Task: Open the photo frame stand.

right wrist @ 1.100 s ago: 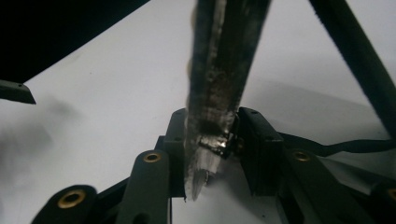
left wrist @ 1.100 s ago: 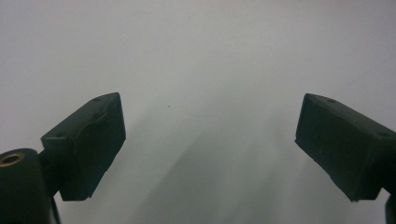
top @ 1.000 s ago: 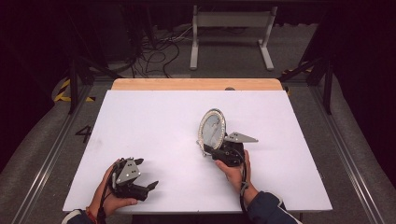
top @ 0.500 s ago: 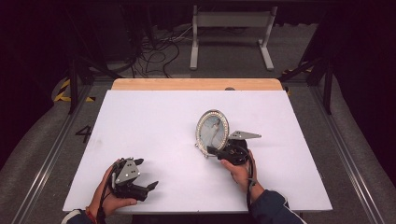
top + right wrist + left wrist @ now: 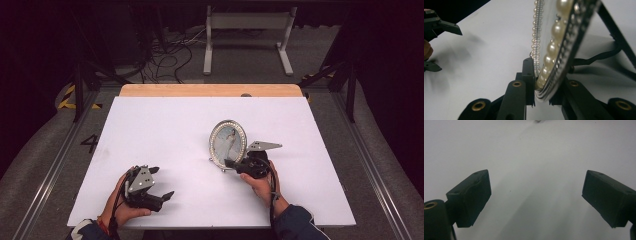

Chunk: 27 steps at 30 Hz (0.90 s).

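At about 7 o'clock on the white rectangular table (image 5: pixel 165 125) I hold my left gripper (image 5: pixel 161 182) low over the bare surface, its black jaws spread wide with nothing between them. Over at 5 o'clock my right gripper (image 5: pixel 229 163) is clamped on the lower rim of the oval pearl-beaded silver picture frame (image 5: pixel 228 144). The frame stands upright just right of the table's centre.

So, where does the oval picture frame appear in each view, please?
High view: the oval picture frame stands right of centre, its lower edge in the right tool.
Left gripper view: not in it.
Right gripper view: its pearl rim rises upper middle.
Shared landmark: the white table.
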Each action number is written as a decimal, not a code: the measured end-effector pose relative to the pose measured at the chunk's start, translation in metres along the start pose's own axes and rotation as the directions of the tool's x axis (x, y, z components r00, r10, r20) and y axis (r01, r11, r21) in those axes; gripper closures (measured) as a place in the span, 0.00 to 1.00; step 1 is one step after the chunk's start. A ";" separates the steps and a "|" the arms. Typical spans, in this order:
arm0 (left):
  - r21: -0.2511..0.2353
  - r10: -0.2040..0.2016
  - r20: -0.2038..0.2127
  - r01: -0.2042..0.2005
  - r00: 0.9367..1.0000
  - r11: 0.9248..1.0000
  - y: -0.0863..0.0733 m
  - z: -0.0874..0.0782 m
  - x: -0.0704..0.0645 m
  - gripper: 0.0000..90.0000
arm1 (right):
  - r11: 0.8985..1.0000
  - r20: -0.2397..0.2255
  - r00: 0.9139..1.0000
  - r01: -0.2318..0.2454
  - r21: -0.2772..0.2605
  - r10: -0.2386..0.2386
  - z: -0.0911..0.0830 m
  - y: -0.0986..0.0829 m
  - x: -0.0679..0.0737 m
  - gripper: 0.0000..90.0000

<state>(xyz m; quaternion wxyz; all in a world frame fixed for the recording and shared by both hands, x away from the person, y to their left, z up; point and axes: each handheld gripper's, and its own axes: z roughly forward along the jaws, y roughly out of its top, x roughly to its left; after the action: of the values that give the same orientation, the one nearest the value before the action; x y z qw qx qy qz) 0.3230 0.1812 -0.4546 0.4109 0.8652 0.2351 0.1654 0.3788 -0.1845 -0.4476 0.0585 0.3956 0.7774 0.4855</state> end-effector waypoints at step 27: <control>-0.102 -0.067 0.193 0.088 0.979 0.991 0.105 0.114 0.037 0.22 | 0.981 0.169 0.979 0.136 -0.136 -0.112 -0.052 -0.005 0.022 0.85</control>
<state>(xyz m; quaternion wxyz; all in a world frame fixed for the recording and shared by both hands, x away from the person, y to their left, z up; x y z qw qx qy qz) 0.4369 0.0715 -0.4373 0.4845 0.8432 0.2190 0.0788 0.3360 -0.2079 -0.4182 0.1803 0.3788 0.7553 0.5034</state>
